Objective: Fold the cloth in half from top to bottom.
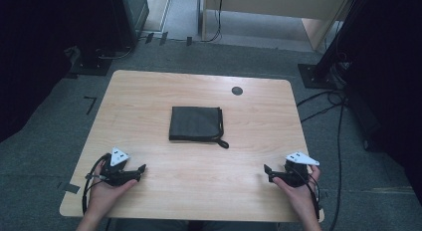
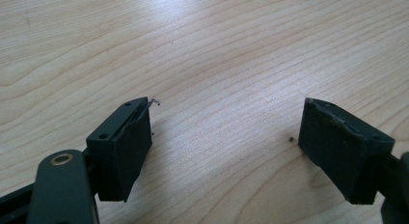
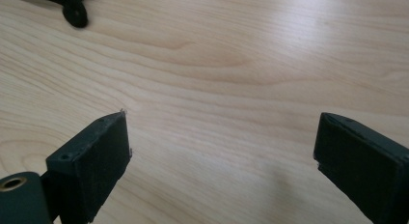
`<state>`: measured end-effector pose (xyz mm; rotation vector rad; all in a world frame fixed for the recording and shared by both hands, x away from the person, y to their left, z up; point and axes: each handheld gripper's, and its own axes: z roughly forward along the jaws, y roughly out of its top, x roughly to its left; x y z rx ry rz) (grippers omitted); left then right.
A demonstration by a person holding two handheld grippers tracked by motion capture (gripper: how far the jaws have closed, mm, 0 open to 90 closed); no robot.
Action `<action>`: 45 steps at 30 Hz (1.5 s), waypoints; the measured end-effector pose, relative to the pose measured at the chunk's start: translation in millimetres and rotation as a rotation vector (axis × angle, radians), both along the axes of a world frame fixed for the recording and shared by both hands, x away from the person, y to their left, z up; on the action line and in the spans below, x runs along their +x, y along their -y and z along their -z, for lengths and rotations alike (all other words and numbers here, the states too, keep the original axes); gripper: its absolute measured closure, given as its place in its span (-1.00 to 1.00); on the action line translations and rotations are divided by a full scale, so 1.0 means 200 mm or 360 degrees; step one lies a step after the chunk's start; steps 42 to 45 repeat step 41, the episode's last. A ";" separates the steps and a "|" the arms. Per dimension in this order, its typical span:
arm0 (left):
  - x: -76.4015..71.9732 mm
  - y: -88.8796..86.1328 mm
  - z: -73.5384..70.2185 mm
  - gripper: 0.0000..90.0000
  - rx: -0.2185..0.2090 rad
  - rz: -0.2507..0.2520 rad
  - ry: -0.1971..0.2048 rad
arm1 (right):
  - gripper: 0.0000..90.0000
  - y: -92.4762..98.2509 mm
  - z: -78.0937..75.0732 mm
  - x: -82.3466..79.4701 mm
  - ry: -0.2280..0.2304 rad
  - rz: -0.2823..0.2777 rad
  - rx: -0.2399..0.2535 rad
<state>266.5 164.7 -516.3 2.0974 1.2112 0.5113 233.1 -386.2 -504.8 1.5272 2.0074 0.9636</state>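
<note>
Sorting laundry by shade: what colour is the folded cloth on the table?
Dark grey to black, plain; the folded cloth shows best in the high view.

I see a light wooden desk (image 1: pixel 199 191) with round corners and wavy grain lines. It has a small dark round hole cover (image 1: pixel 237 90) near its far edge. Under the desk is a grey carpet floor (image 1: pixel 45 156) with little black tape marks (image 1: pixel 90 102) on it. Black cables (image 1: pixel 323 104) lie on the floor on one side. Past the far edge stands pale wooden furniture (image 1: pixel 278 7), and a dark cabinet (image 1: pixel 127 12) is near it. Black stands (image 1: pixel 318 71) rise at both far corners. The sides of the room are very dark. Soft light shines on the desk.
</note>
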 end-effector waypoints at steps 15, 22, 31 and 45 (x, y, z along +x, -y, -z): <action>0.00 0.00 0.00 -0.58 -0.0001 -0.0001 -0.0001 | -0.95 0.15 0.09 -0.10 -0.0060 0.0098 -0.0023; 0.00 0.00 0.00 -0.58 -0.0002 0.0001 -0.0001 | -0.96 0.15 0.11 -0.10 -0.0063 0.0111 -0.0080; 0.00 0.00 0.00 -0.58 0.0001 0.0005 0.0000 | -0.97 0.15 0.11 -0.10 -0.0062 0.0096 -0.0084; 0.00 0.00 0.00 -0.58 -0.0001 0.0004 0.0004 | -0.97 0.15 0.11 -0.10 -0.0063 0.0097 -0.0084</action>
